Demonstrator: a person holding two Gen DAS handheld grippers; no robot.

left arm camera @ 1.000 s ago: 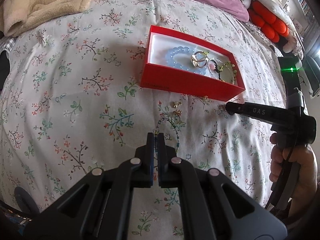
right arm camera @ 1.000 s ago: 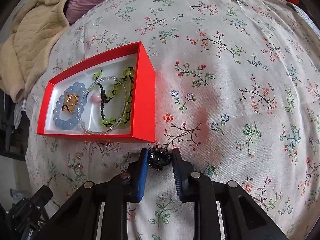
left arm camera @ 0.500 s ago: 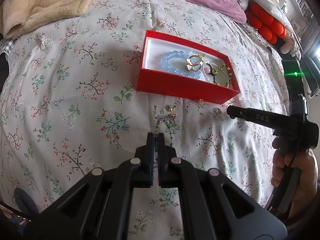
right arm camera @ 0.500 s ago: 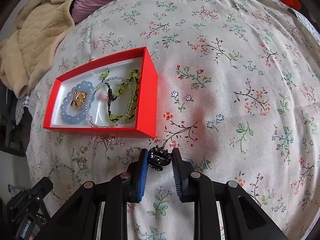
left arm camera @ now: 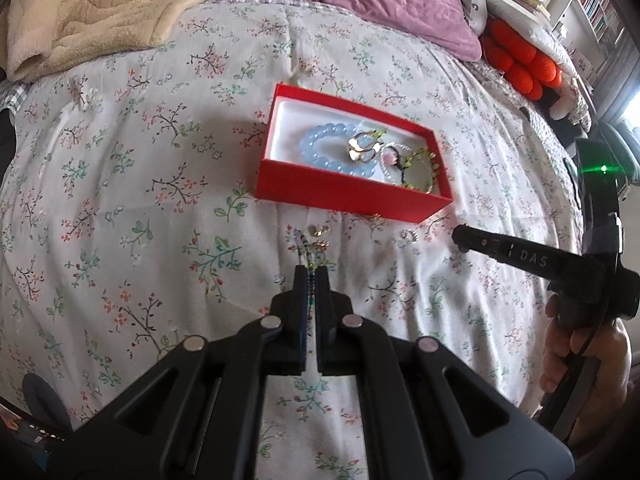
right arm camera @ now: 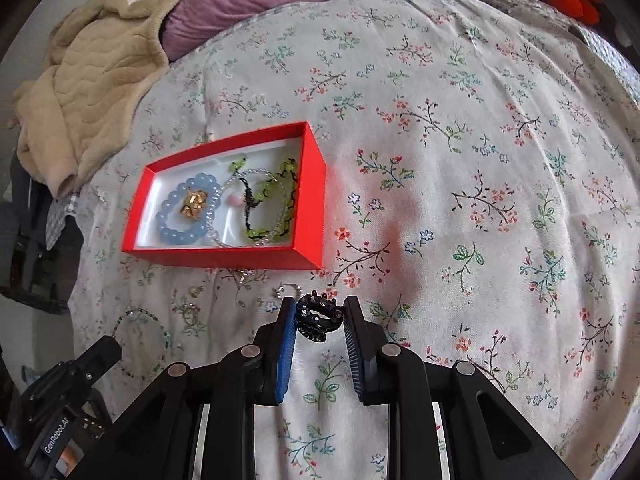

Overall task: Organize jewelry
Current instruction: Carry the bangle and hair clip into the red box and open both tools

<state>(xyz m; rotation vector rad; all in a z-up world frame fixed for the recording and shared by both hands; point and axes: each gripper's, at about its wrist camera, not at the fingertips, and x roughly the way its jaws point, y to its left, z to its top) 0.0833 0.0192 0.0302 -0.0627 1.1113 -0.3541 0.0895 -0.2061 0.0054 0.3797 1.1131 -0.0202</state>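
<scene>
We hold a black ring [right arm camera: 319, 317] pinched in the right gripper [right arm camera: 319, 320] near the red box [right arm camera: 308, 184] (left gripper [left arm camera: 311, 280] clamped on a thin beaded chain [left arm camera: 305, 249]), and either could slip onto the bedspread [right arm camera: 460, 160].

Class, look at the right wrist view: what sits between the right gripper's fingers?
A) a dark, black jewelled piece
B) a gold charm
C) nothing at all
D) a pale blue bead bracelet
A: the right gripper is closed on the dark jewelled piece, while the blue bracelet and gold charm lie in the red box.
</scene>
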